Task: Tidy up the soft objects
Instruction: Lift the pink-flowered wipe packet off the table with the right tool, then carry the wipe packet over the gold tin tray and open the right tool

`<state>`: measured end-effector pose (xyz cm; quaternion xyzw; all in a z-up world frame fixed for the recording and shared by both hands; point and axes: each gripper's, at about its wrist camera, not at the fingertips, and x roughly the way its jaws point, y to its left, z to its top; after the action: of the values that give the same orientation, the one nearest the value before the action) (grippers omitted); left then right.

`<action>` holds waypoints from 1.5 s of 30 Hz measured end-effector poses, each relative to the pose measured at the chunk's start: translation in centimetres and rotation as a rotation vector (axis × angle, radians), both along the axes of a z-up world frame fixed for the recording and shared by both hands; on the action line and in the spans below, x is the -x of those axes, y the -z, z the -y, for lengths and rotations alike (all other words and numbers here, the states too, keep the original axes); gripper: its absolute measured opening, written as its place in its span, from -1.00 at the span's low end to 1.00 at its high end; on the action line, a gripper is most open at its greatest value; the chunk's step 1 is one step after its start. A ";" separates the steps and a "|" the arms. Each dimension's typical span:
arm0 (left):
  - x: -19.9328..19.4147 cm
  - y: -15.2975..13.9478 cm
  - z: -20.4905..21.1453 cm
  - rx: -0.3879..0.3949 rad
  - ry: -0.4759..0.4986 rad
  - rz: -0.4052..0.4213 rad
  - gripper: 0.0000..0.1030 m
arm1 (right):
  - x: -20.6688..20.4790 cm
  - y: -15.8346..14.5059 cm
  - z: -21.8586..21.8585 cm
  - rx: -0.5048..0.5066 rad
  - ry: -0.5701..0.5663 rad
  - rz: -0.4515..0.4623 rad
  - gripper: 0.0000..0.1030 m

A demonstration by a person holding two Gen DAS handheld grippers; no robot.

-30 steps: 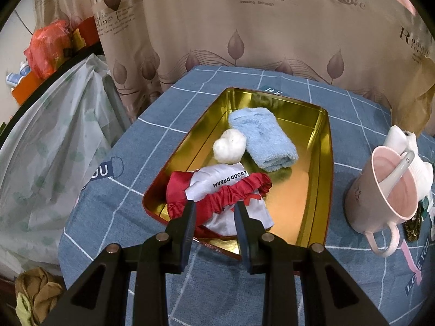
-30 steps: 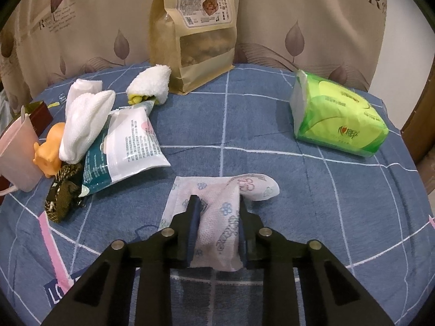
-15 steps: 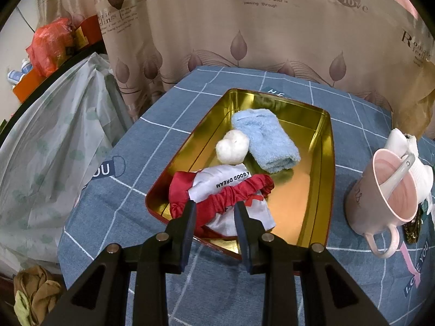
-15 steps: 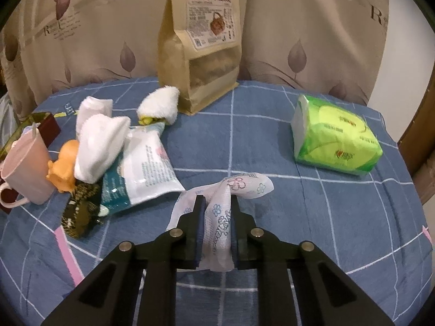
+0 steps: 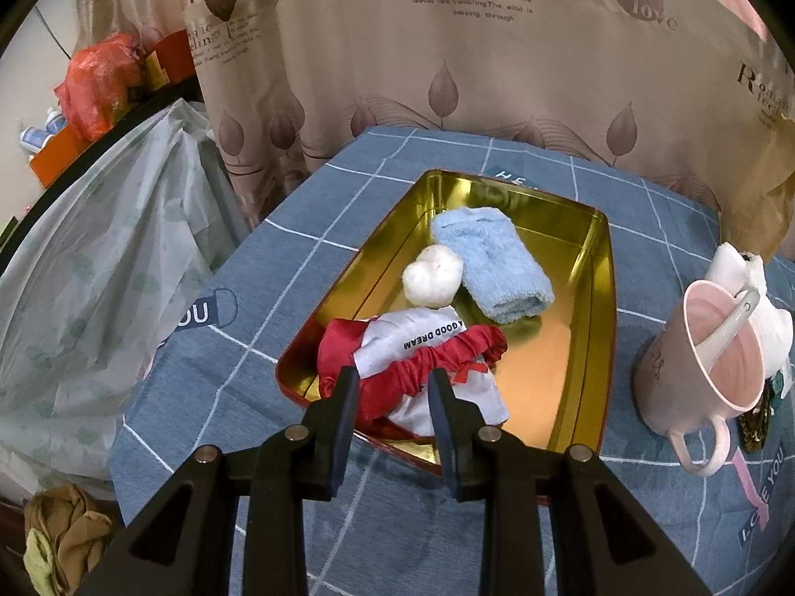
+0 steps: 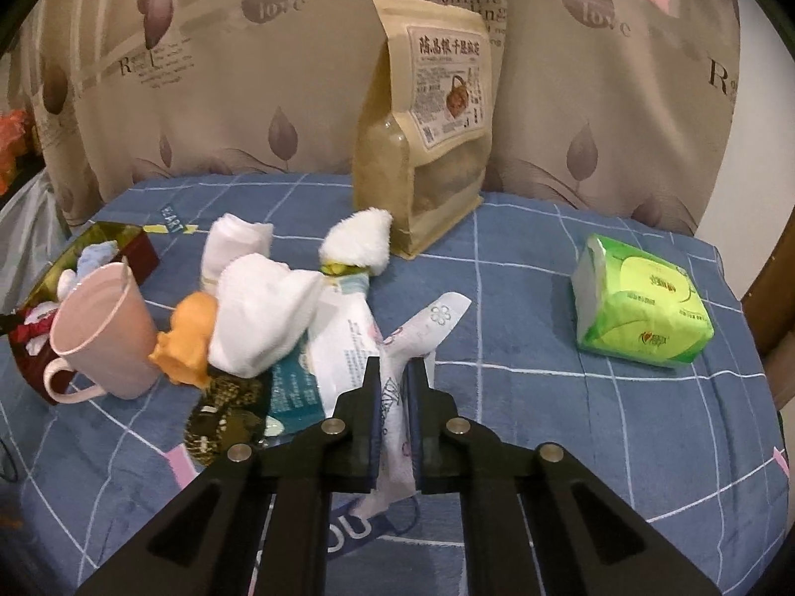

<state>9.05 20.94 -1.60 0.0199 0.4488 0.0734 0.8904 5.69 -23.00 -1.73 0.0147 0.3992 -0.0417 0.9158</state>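
Note:
My right gripper is shut on a thin white flower-print cloth and holds it lifted off the blue table, its tip sticking up to the right. My left gripper is open and empty, just above the near edge of a gold tray. The tray holds a red-and-white eye mask, a white cotton ball and a rolled light-blue towel. White socks and a white fluffy cloth lie left of the held cloth.
A pink mug with a spoon stands right of the tray; it also shows in the right wrist view. An orange toy, a white packet, a tall kraft snack bag and a green tissue pack stand on the table.
My right gripper closed on the flower-print cloth and lifted it off the table, rising and turning left. My left gripper drew back slightly from the tray.

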 end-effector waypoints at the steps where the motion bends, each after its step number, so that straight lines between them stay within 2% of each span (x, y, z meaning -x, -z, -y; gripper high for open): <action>1: 0.0 0.0 0.0 -0.001 -0.001 0.001 -0.44 | 0.2 -0.3 0.7 -0.002 -0.003 0.005 -0.86; 10: 0.1 -0.3 -0.3 0.008 -0.013 0.009 -0.44 | -0.1 -2.7 0.9 -0.032 -0.047 0.040 -0.86; 14: 0.0 -0.5 -0.7 0.018 -0.023 0.014 -0.44 | -0.1 -3.8 -0.9 -0.034 -0.095 0.059 -0.86; 18: 0.0 -0.7 -1.3 0.030 -0.040 0.018 -0.43 | -0.6 -5.7 -4.6 -0.041 -0.173 0.082 -0.86; 25: 0.0 -1.0 -3.1 0.060 -0.096 0.026 -0.43 | -2.9 -7.7 -14.7 -0.102 -0.330 0.113 -0.86; 33: -0.1 -1.1 -5.1 0.063 -0.165 0.035 -0.43 | -6.6 -5.9 -25.8 -0.155 -0.491 0.086 -0.86; 45: -0.3 -0.7 -6.7 0.091 -0.210 0.030 -0.43 | -11.0 -2.4 -33.8 -0.234 -0.602 -0.013 -0.86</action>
<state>9.40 27.63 -0.92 -0.0690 0.4377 0.1460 0.8845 16.65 10.82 0.67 0.0009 0.3938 0.2769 0.8765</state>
